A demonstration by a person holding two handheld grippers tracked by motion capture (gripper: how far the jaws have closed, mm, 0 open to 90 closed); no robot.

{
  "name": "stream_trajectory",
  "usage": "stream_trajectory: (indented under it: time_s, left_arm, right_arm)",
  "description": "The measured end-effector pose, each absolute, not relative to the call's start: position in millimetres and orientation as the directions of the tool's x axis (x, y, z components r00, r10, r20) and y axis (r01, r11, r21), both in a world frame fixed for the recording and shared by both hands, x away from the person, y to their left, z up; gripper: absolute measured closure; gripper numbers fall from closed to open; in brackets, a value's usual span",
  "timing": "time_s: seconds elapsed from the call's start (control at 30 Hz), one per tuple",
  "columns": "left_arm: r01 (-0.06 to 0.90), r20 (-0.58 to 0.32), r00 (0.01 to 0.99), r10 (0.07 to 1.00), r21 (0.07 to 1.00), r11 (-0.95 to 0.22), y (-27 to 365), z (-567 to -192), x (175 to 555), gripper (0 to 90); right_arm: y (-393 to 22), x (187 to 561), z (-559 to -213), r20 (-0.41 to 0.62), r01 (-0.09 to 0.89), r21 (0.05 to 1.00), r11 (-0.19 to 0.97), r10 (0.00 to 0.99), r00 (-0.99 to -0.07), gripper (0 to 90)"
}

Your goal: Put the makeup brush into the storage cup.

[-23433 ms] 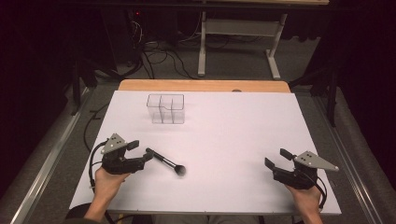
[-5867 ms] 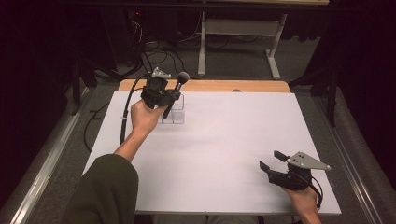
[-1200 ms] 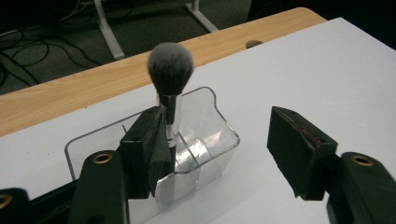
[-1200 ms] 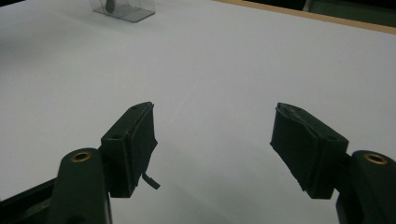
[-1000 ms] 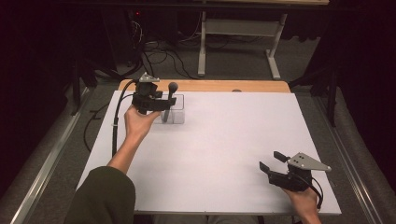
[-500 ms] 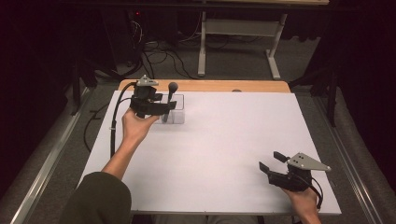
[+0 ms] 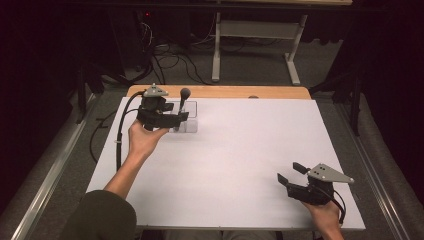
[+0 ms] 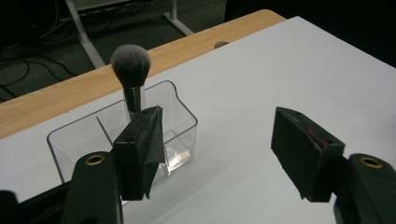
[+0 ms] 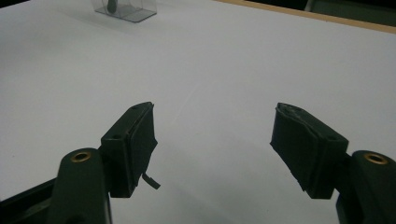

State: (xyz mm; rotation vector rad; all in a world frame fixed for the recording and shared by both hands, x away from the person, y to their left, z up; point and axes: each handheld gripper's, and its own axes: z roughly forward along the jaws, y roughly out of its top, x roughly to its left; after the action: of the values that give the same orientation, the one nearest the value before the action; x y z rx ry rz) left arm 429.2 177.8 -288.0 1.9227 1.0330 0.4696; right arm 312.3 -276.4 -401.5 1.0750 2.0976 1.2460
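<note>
Makeup brush (image 8: 130,70) stands upright in a clear plastic organizer (image 8: 184,123) at the far left of the white table (image 7: 250,150), bristles up, handle down in one of the compartments; which compartment is hard to tell through the clear walls. Left gripper (image 8: 217,144) sits just beside the organizer, jaws spread wide, nothing between them; they have just been opening, so the brush looks released and left in place. In the left gripper view the brush rises behind the left-hand jaw, apart from it. Right gripper (image 9: 215,140) rests near the table's front right corner, well apart from the organizer, jaws spread, holding nothing.

Handling, as a judgement: brush is light, with a soft, domed, fluffy head, dark at the base and pale at the tips, which will squash and give no grip. Shiny metal ferrule (image 8: 133,97) below it is round, stiff and slick. Best hold is on the ferrule or the handle just under it, pinched across the round section, never on the bristles. Top-heavy once upright, so it may lean against the wall.

Organizer is thin, hard, see-through plastic, boxy with rounded corners and inner dividers, probably light enough to slide or tip if bumped. Table top is smooth matte white with a bare wooden strip (image 7: 225,91) along the far edge.
</note>
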Motion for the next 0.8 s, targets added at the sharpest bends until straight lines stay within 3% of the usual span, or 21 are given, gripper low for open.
stream_trajectory:
  time_s: [0.8]
  left_arm:
    - [0.447,-0.057,0.628,0.776,0.843,-0.299,179.5,-286.9,407.7,33.9]
  right_arm:
    - [-275.8,312.7,-402.4,-0.006,0.386,0.878,0.283,0.813,-0.583,32.1]
